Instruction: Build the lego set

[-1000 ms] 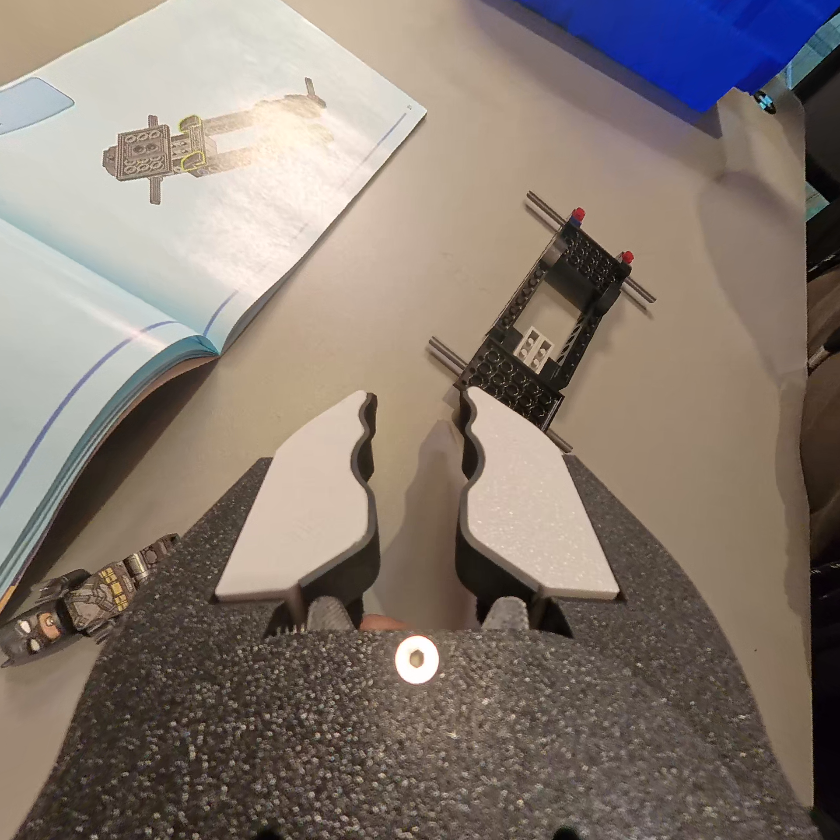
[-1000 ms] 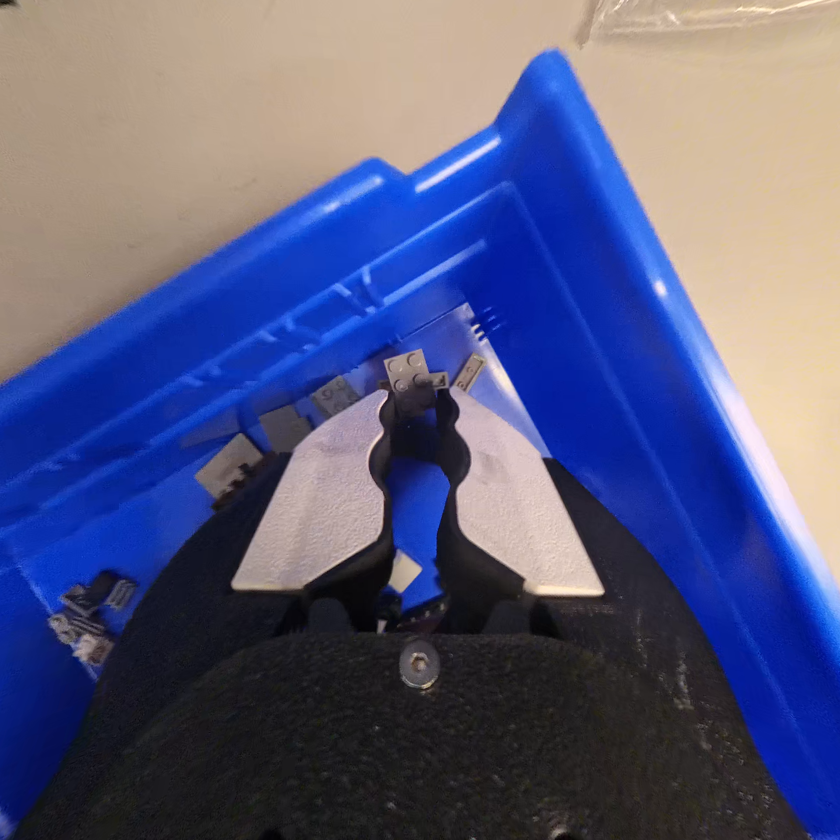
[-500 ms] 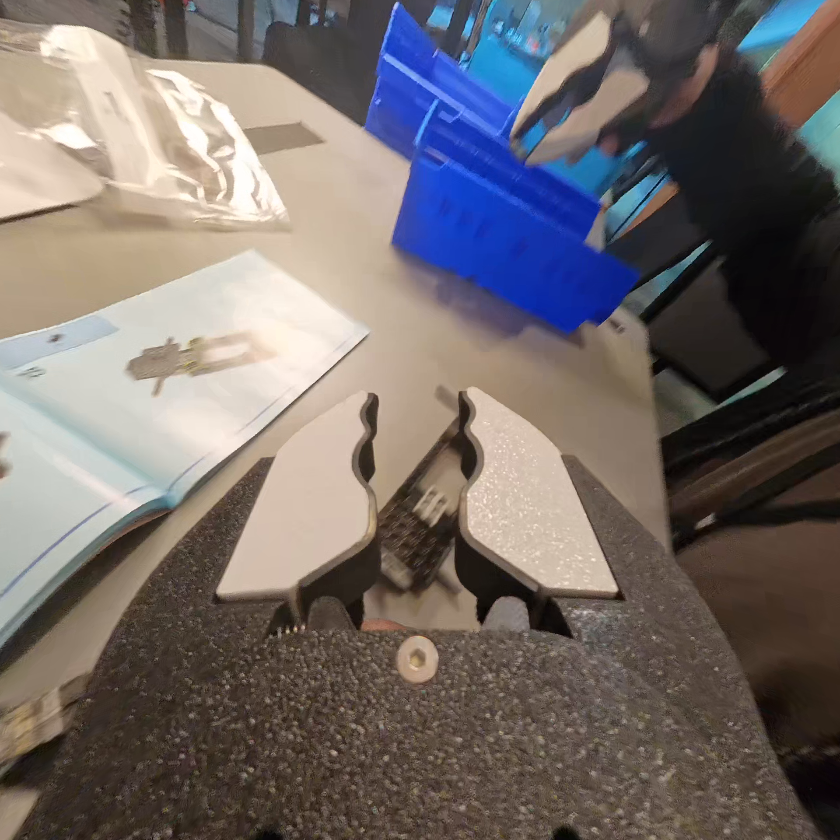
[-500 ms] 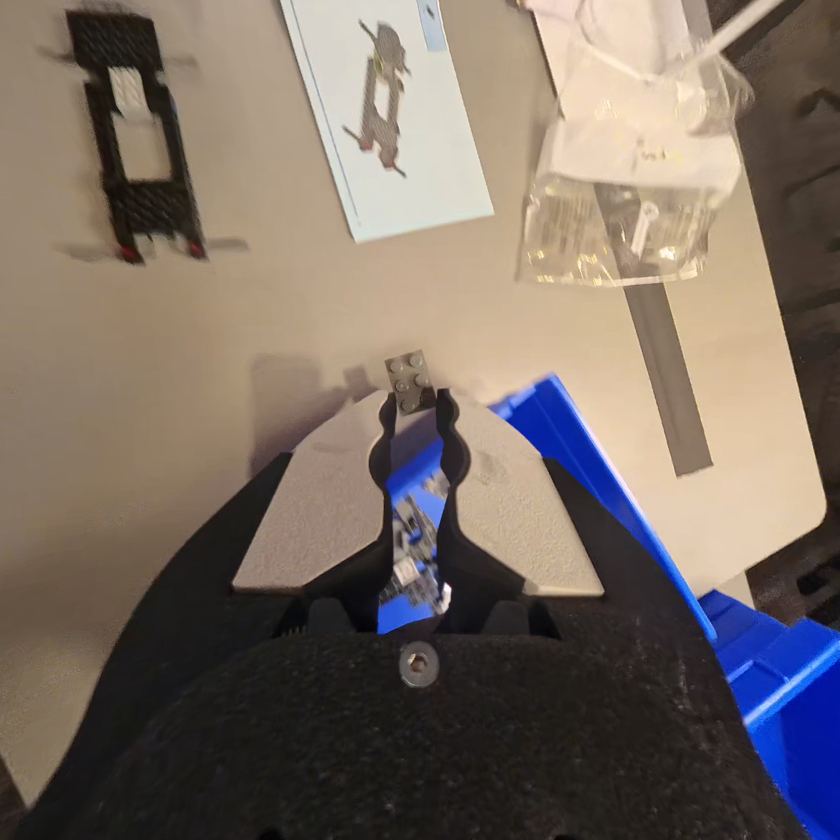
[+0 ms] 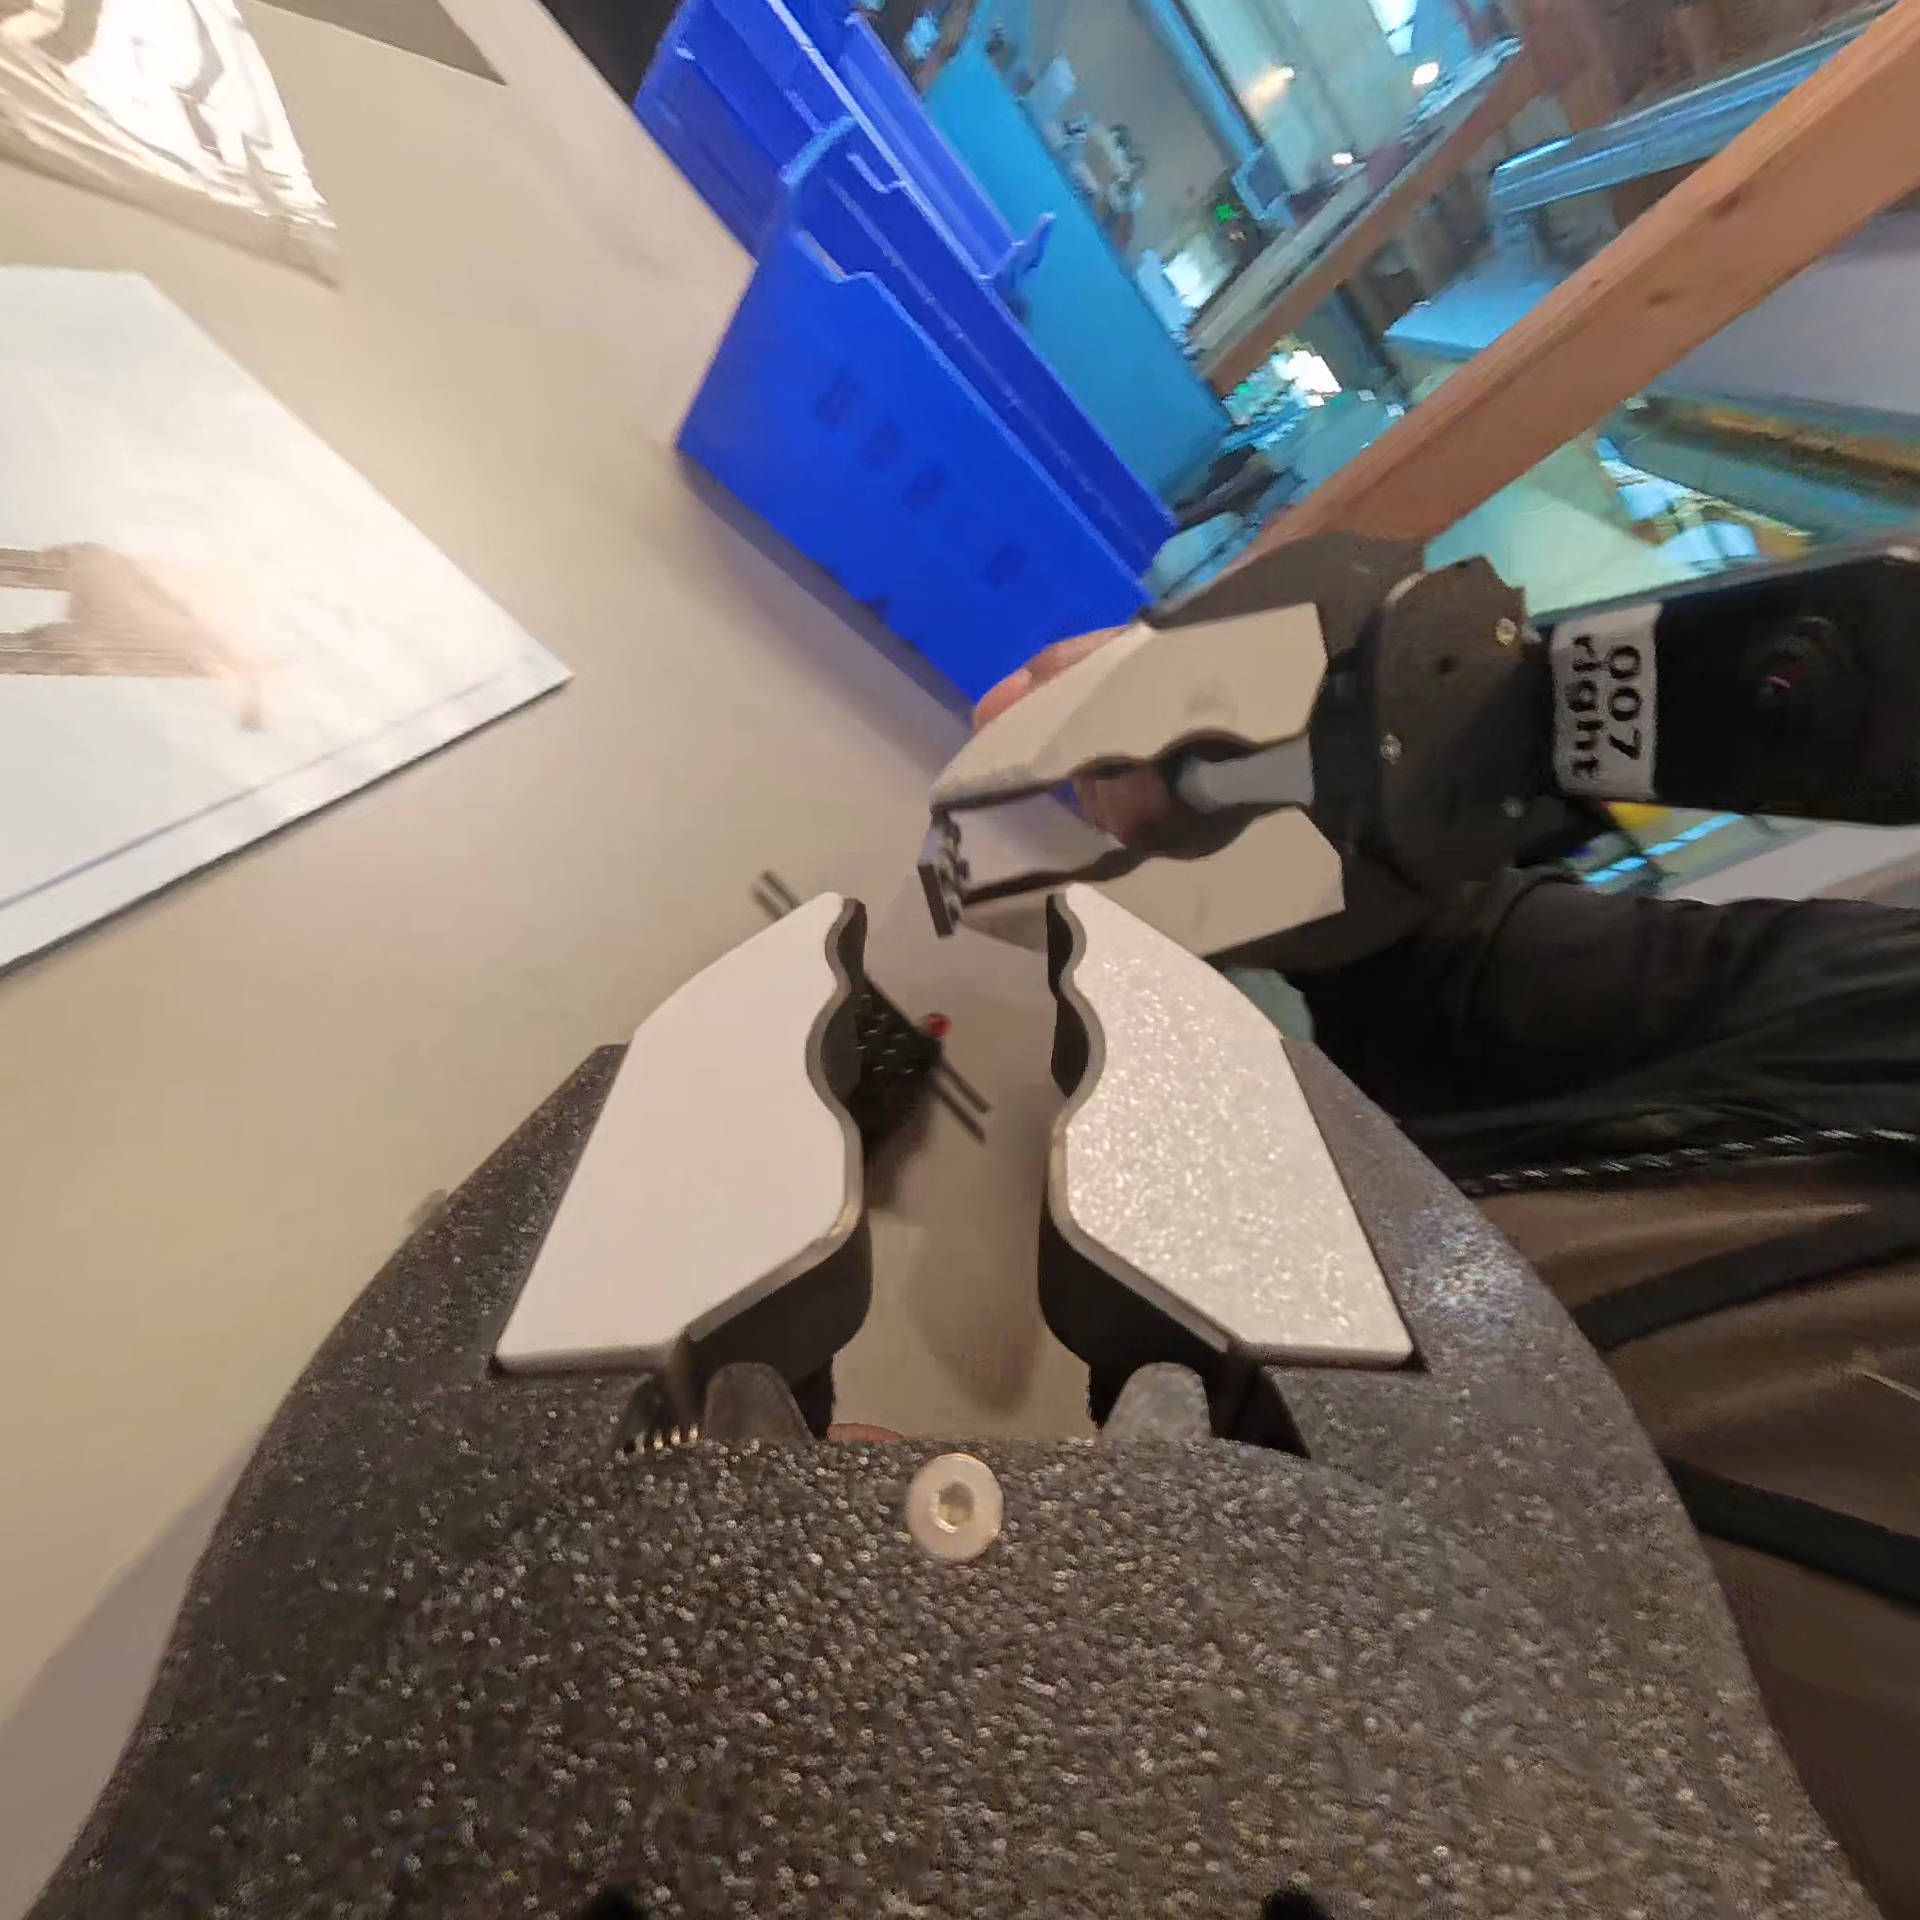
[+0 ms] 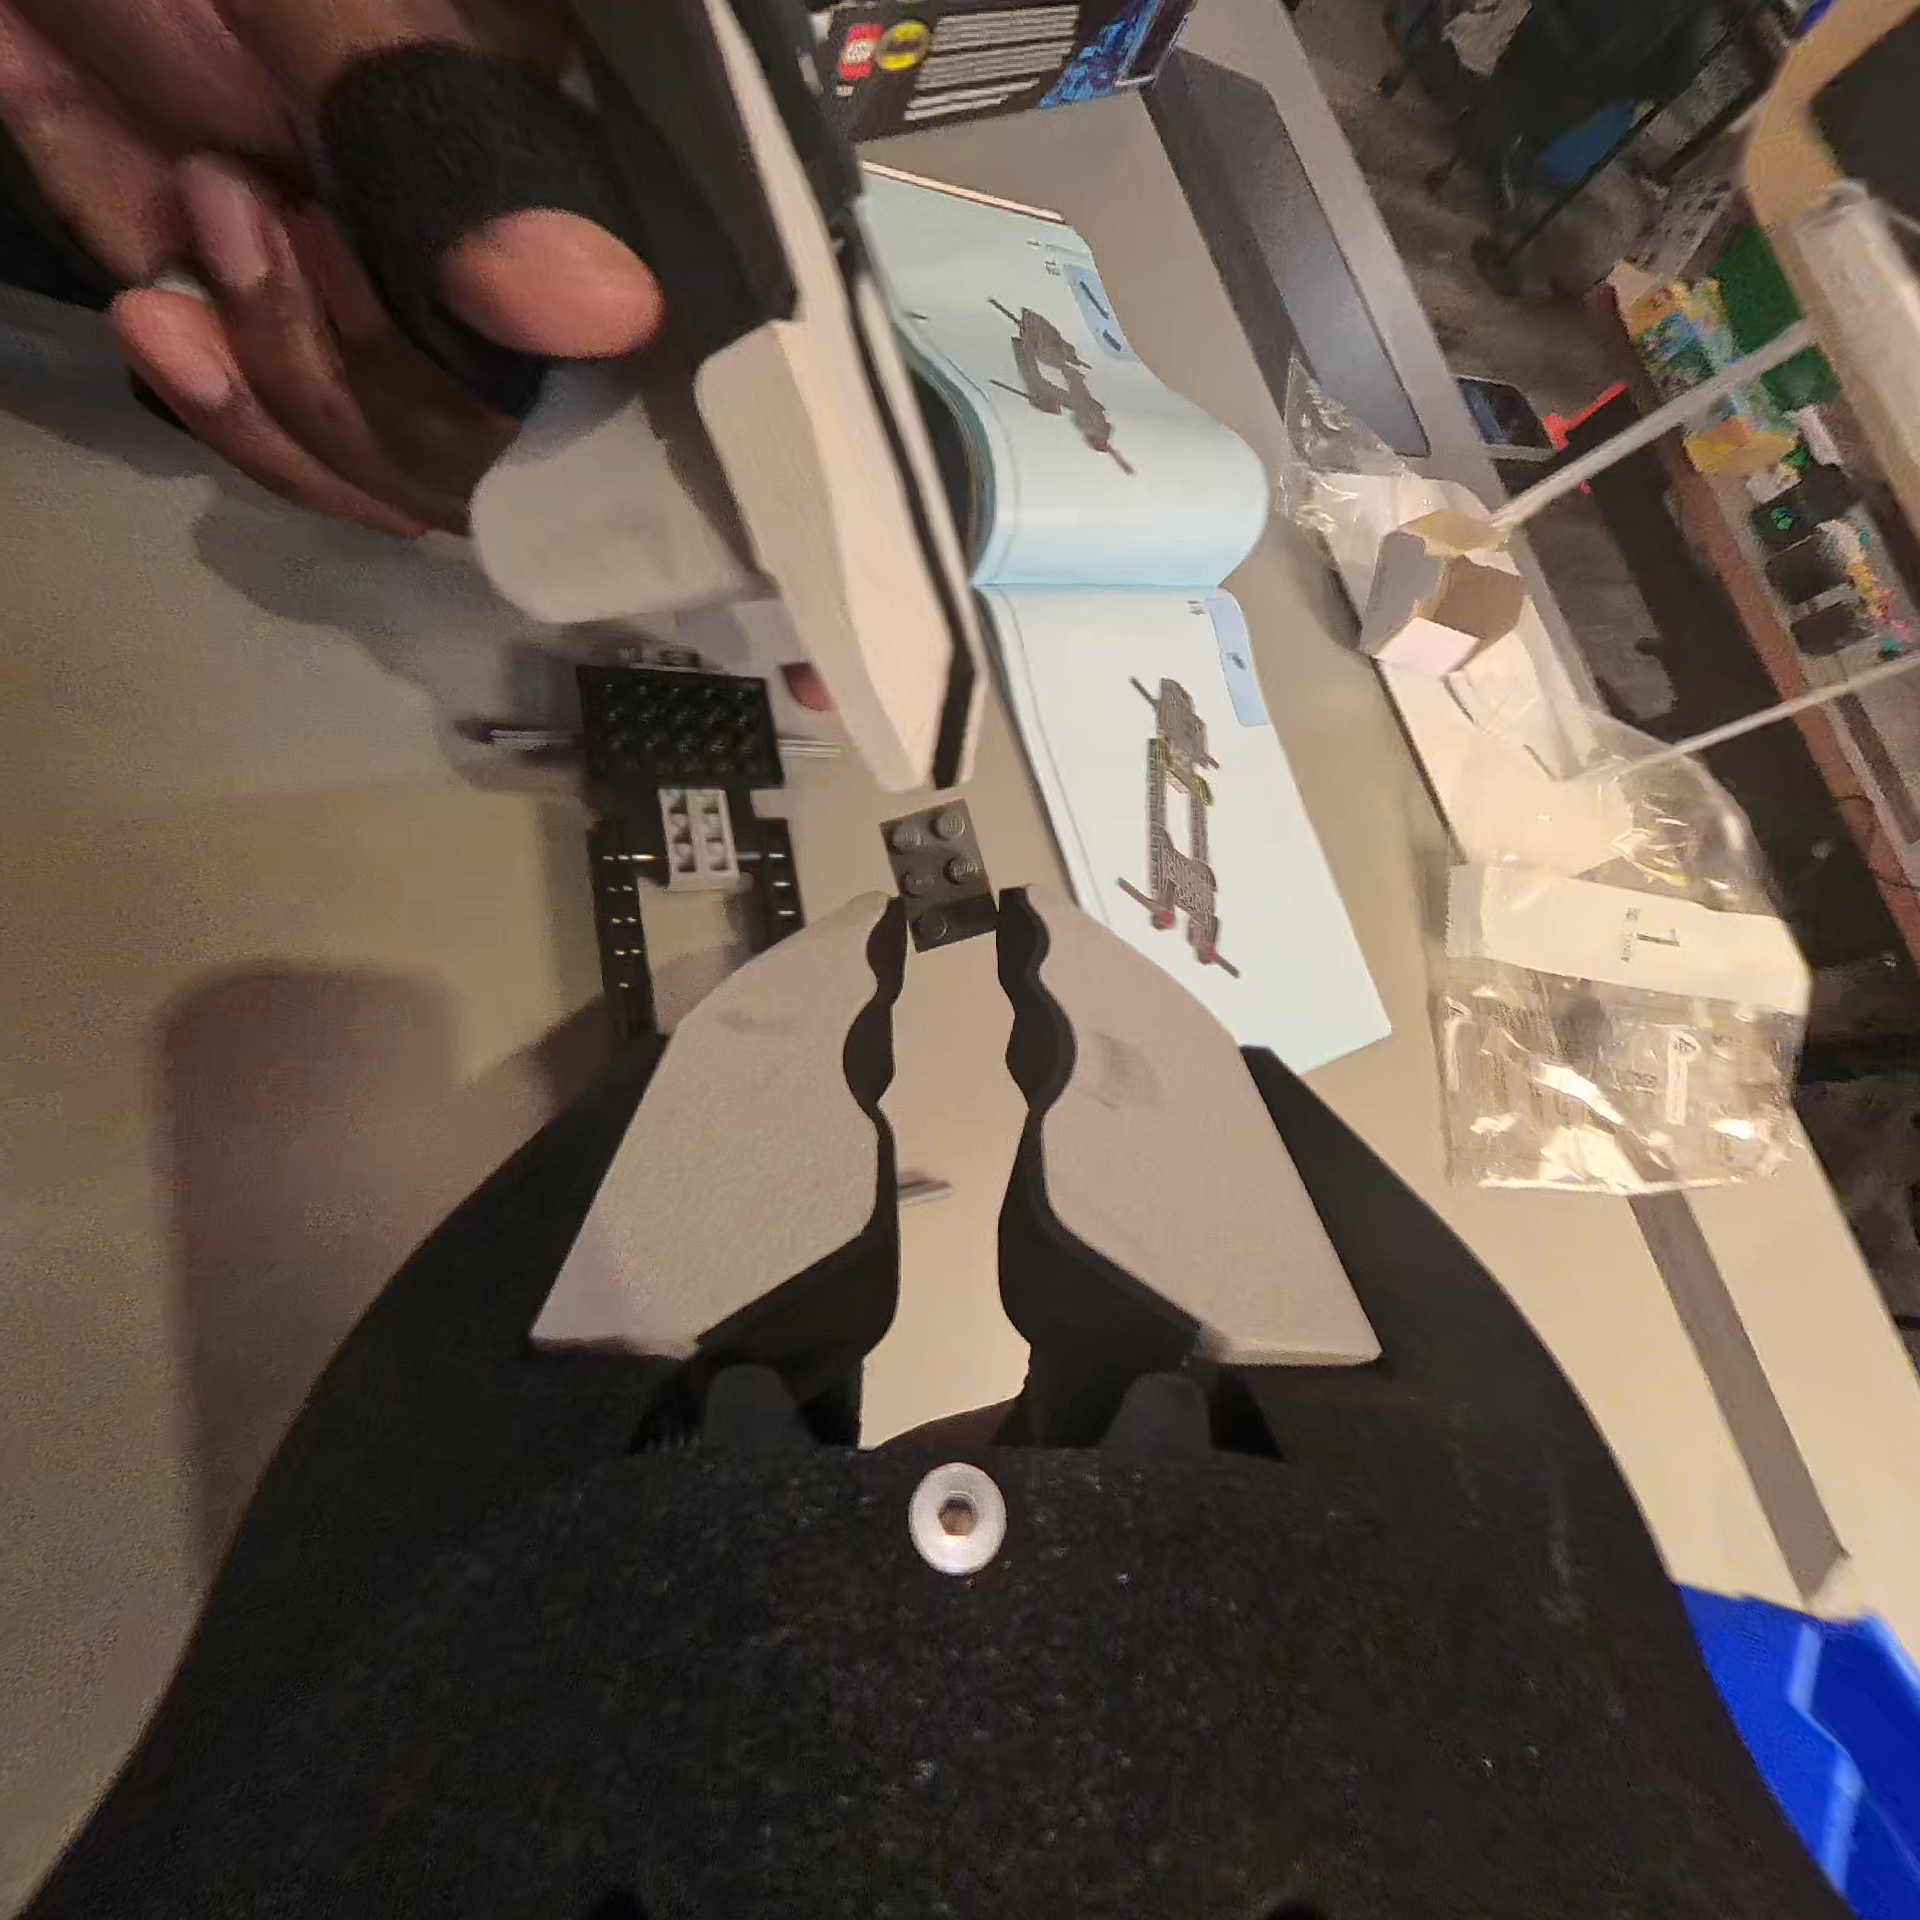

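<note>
My right gripper (image 6: 948,914) is shut on a small dark grey studded plate (image 6: 935,862), gripping it by its near end and holding it in the air. In the left wrist view the right gripper (image 5: 951,857) carries that plate (image 5: 940,894) just in front of my left gripper's tips. My left gripper (image 5: 951,912) is open and empty, tilted over a black brick frame with grey axles (image 5: 883,1049) lying on the table. The frame (image 6: 675,727) lies left of the plate in the right wrist view, with the left gripper (image 6: 930,764) above it.
An open light blue instruction booklet (image 6: 1143,727) (image 5: 156,623) lies beside the frame. A blue bin (image 5: 883,436) (image 6: 1829,1714) stands near the table edge. Clear plastic bags (image 6: 1610,1039), a small cardboard box (image 6: 1444,603) and a printed carton (image 6: 987,52) lie farther off. My two grippers' fingertips are within a few centimetres of each other.
My right gripper lifted the grey plate out of the blue bin and carried it across the table to the left gripper's tips. My left gripper tilted up and moved over the black frame, staying open.
</note>
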Available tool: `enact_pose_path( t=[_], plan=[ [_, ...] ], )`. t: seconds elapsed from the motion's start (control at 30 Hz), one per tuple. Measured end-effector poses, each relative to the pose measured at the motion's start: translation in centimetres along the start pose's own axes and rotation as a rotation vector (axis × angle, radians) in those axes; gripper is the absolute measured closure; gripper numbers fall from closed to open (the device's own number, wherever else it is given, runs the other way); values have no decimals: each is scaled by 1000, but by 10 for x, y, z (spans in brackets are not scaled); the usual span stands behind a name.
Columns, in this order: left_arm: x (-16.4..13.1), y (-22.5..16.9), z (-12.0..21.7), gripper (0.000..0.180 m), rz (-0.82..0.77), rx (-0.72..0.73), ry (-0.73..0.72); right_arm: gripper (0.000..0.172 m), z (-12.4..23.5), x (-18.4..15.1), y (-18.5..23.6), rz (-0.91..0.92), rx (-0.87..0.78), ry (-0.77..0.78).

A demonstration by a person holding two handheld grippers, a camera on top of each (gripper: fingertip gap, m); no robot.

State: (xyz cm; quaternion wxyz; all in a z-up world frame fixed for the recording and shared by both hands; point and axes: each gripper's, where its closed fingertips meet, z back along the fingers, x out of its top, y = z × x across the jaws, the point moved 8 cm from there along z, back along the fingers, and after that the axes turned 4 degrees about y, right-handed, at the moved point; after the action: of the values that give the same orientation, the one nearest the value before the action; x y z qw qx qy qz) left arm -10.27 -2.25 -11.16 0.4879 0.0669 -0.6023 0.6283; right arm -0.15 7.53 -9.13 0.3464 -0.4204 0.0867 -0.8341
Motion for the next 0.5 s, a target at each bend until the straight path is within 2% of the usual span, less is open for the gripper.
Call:
enact_pose_path(
  t=[0.17,0.33,0.4,0.43,0.5],
  plan=[
    [-2,3,5,147,-44,111,22,155,-15,-4,6,-27,30,-60],
    [-7,9,-2,151,-11,102,49,155,-18,-7,3,-35,27,-109],
    [-7,9,-6,160,-19,96,55,155,-18,-8,4,-21,14,-129],
    [-8,8,-7,171,-36,91,56,155,-18,-8,5,-17,11,-141],
    [-8,5,-7,175,-88,91,33,155,-18,-10,5,-11,5,-156]
  ],
)
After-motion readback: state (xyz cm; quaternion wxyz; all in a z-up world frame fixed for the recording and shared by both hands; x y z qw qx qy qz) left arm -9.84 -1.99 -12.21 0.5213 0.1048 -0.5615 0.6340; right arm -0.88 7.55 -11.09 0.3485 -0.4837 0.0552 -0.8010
